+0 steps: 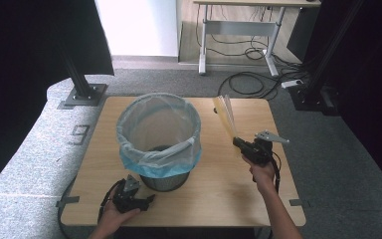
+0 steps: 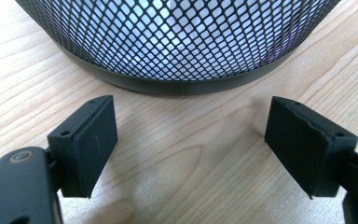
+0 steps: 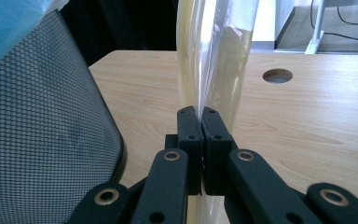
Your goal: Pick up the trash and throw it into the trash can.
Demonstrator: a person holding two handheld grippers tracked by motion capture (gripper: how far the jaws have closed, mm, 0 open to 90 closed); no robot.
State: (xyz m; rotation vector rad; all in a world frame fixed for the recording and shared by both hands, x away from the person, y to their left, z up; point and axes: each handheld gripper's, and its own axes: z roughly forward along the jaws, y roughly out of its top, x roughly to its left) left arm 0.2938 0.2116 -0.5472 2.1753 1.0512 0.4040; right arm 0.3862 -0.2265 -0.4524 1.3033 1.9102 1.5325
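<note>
You have the lined mesh bin (image 1: 159, 139) standing mid-table with nothing visibly dropped in yet, so the disposal looks still ahead: your right gripper (image 3: 200, 114) is clenched on a thin yellowish plastic sleeve (image 1: 225, 115) held upright beside the bin, while your left gripper (image 2: 191, 140) rests spread wide and empty near the bin's base.

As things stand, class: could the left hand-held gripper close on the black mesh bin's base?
Probably not: the left hand-held gripper is open, but the black mesh bin's base looks wider than its opening.
</note>
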